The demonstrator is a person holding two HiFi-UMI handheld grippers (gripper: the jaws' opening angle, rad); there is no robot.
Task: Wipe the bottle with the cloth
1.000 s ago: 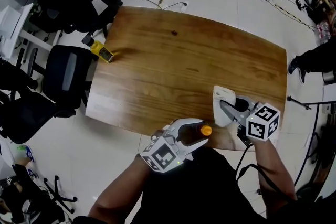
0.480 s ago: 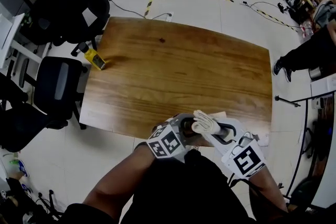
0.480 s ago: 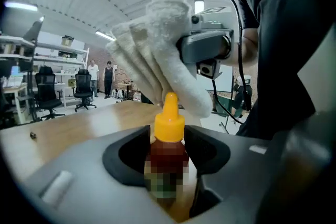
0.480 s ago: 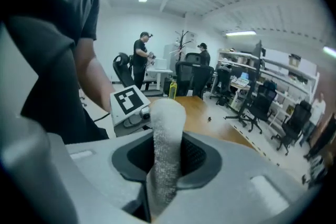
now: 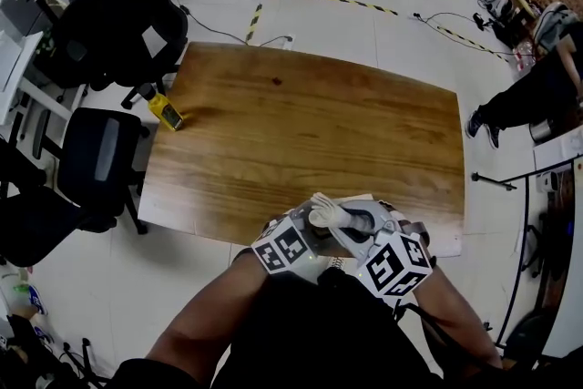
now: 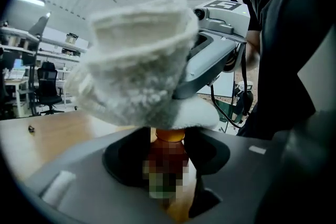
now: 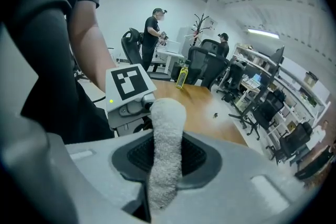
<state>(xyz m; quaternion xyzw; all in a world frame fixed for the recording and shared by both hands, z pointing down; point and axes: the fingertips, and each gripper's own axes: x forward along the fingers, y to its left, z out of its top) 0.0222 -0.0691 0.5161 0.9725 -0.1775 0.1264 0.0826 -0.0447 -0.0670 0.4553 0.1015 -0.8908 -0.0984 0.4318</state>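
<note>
The bottle (image 6: 167, 157) is gripped by the left gripper (image 5: 312, 232), whose jaws have just been closing on it. Both are located at the lower centre of the head view, at the near edge of the table (image 5: 301, 123). In the left gripper view the bottle's long axis runs up the frame, cap uppermost. The cloth (image 6: 136, 71), clamped in the right gripper (image 7: 167, 160), is seated directly on the cap. A stroke down that axis is judged to be required.

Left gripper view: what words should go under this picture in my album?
A fluffy white cloth sits on top of the orange-capped bottle, ready to wipe it.
</note>
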